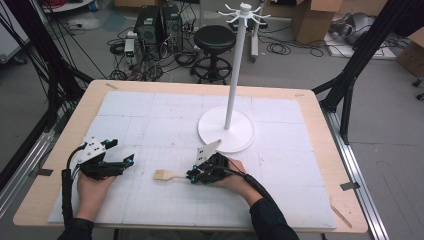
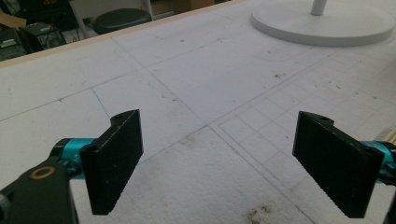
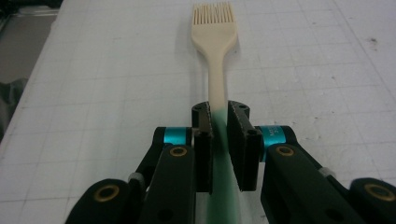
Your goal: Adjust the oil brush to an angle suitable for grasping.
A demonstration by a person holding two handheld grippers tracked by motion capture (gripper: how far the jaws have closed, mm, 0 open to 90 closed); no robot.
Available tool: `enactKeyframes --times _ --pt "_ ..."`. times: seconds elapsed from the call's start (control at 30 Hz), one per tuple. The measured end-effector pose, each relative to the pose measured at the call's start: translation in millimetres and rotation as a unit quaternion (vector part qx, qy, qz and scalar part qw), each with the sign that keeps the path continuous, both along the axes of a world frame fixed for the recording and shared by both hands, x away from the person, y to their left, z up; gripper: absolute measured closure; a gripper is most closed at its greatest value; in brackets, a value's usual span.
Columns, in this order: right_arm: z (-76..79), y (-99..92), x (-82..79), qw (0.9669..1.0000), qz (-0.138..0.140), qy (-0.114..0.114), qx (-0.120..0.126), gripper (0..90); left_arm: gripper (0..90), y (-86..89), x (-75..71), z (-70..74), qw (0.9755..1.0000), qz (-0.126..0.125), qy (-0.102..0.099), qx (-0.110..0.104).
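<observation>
A basting brush (image 3: 215, 60) with a cream head and a green handle end sticks out ahead of my right gripper (image 3: 219, 122), whose jaws are shut on its handle. From above, the brush (image 1: 165, 175) points left, low over the white mat, with the right gripper (image 1: 193, 176) at the mat's front centre. A white rack stand (image 1: 226, 131) with a tall pole and hooks on top rises behind it. My left gripper (image 1: 130, 161) rests at the front left, and its jaws (image 2: 219, 158) stand wide open over bare mat with nothing between them.
The stand's round base (image 2: 322, 23) lies ahead and to the right of the left gripper. The white gridded mat (image 1: 150, 115) covers most of the wooden table (image 1: 85, 100). A thin wooden stick (image 1: 341, 215) lies near the front right edge. A stool and equipment stand beyond the table.
</observation>
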State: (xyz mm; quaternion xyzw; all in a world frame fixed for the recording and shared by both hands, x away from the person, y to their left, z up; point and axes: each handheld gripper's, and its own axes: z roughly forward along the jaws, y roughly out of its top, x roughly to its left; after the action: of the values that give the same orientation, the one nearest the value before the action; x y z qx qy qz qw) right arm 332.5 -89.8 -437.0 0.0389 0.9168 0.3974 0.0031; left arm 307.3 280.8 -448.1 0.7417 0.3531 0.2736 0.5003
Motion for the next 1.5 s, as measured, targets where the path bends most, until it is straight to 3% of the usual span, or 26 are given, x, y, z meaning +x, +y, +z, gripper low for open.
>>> enactKeyframes --times 0.23,0.33,0.43,0.5,0.73,0.8,0.87,0.9,0.93,0.97,1.0,1.07,1.2,1.27,1.3,1.33,1.37,1.4,1.43,1.47,1.5 --pt "-4.4 3.4 0.2 0.9999 0.003 -0.006 -0.014 80.0 16.7 -0.1 0.0 0.0 1.0 0.0 0.0 0.0" --pt "-3.6 2.9 -1.0 0.9998 0.0 -0.013 -0.014 68.2 16.7 -0.2 -0.1 0.0 1.0 0.0 0.0 0.0" --pt "0.3 -1.0 -1.3 0.9999 -0.003 -0.01 -0.011 63.0 16.7 -0.1 -0.2 0.0 1.0 -0.001 0.0 0.001" --pt "5.1 -5.3 -1.5 0.9999 -0.012 -0.012 -0.001 54.9 16.7 -0.1 -0.2 0.1 1.0 -0.003 0.0 0.003" --pt "25.1 -30.7 -5.0 0.9981 -0.048 -0.021 0.033 42.9 16.6 -0.9 -0.5 -0.1 1.0 -0.004 -0.002 0.003" --pt "35.3 -53.8 -7.4 0.9952 -0.078 -0.031 0.051 38.8 16.6 -1.0 -0.6 -0.1 1.0 -0.004 -0.003 0.004" --pt "37.3 -60.2 -7.7 0.9937 -0.089 -0.037 0.057 37.4 16.6 -1.1 -0.7 0.0 1.0 -0.004 -0.003 0.005" --pt "39.7 -69.2 -8.6 0.9918 -0.104 -0.038 0.063 35.7 16.6 -1.1 -0.8 0.0 1.0 -0.004 -0.002 0.007" --pt "42.7 -90.7 -8.9 0.9856 -0.138 -0.051 0.083 31.2 16.6 -1.4 -0.9 0.0 1.0 -0.004 -0.003 0.007" --pt "42.7 -90.7 -8.9 0.9856 -0.138 -0.051 0.083 31.2 16.6 -1.4 -0.9 0.0 1.0 -0.004 -0.003 0.007" --pt "43.3 -110.3 -9.1 0.9798 -0.168 -0.054 0.094 29.2 16.6 -1.5 -0.9 0.0 1.0 -0.003 -0.003 0.007" --pt "42.1 -127.1 -9.8 0.9736 -0.196 -0.055 0.104 27.2 16.6 -1.7 -0.8 -0.2 1.0 -0.003 -0.002 0.004" --pt "35.7 -161.1 -11.2 0.9579 -0.256 -0.054 0.119 22.9 16.6 -1.3 -0.6 -0.1 1.0 -0.002 -0.002 0.005" --pt "32.3 -174.8 -12.2 0.9512 -0.279 -0.054 0.121 21.3 16.6 -1.6 -0.7 -0.2 1.0 -0.002 -0.002 0.005" --pt "32.3 -174.8 -12.2 0.9512 -0.279 -0.054 0.121 21.3 16.6 -1.8 -0.7 -0.2 1.0 -0.002 -0.002 0.004" --pt "29.7 -186.7 -13.4 0.9446 -0.299 -0.059 0.121 20.1 16.6 -1.9 -0.8 -0.2 1.0 -0.003 -0.002 0.005" --pt "29.7 -186.7 -13.4 0.9446 -0.299 -0.059 0.121 20.1 16.6 -1.9 -0.8 -0.2 1.0 -0.003 -0.002 0.005" --pt "28.6 -191.8 -14.4 0.9417 -0.308 -0.059 0.122 20.0 16.6 -2.0 -0.6 -0.2 1.0 -0.005 -0.003 0.006" --pt "26.6 -202.9 -16.9 0.9342 -0.327 -0.062 0.128 19.7 16.6 -2.0 -0.9 -0.1 0.9999 -0.005 -0.003 0.01" --pt "25.9 -206.4 -17.6 0.9315 -0.333 -0.064 0.131 19.7 16.6 -2.3 -0.9 -0.1 0.9999 -0.005 -0.004 0.011" --pt "25.9 -206.4 -17.6 0.9315 -0.333 -0.064 0.131 19.7 16.6 -2.3 -0.9 -0.1 0.9999 -0.005 -0.004 0.011"
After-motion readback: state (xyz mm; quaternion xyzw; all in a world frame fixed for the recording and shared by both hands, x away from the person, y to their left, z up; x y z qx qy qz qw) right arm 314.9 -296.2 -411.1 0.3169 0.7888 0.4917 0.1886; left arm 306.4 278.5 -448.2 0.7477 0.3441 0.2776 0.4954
